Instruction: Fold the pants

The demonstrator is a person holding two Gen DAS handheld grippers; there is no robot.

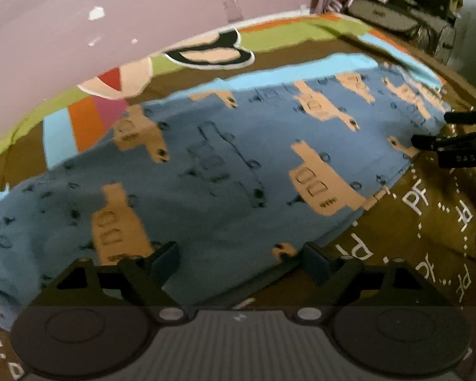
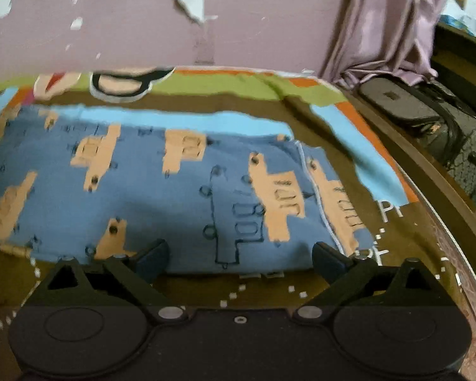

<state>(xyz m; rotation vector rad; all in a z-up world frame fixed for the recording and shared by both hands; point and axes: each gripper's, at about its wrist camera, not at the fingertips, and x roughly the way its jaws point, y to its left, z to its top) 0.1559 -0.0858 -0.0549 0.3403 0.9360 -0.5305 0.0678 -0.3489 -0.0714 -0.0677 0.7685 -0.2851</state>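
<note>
Right wrist: spread right gripper (image 2: 239,258) hovers at pants (image 2: 161,190) near edge.

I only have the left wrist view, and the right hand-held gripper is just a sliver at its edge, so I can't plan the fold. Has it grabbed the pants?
Observer: No. In the right wrist view the right hand-held gripper is open. Its fingers are spread at the near edge of the pants and clamp nothing.
Operator: Any seam near it to aim for?
Observer: Yes. A white stitched line runs across the cloth near its right end and finishes close beside one fingertip.
</note>
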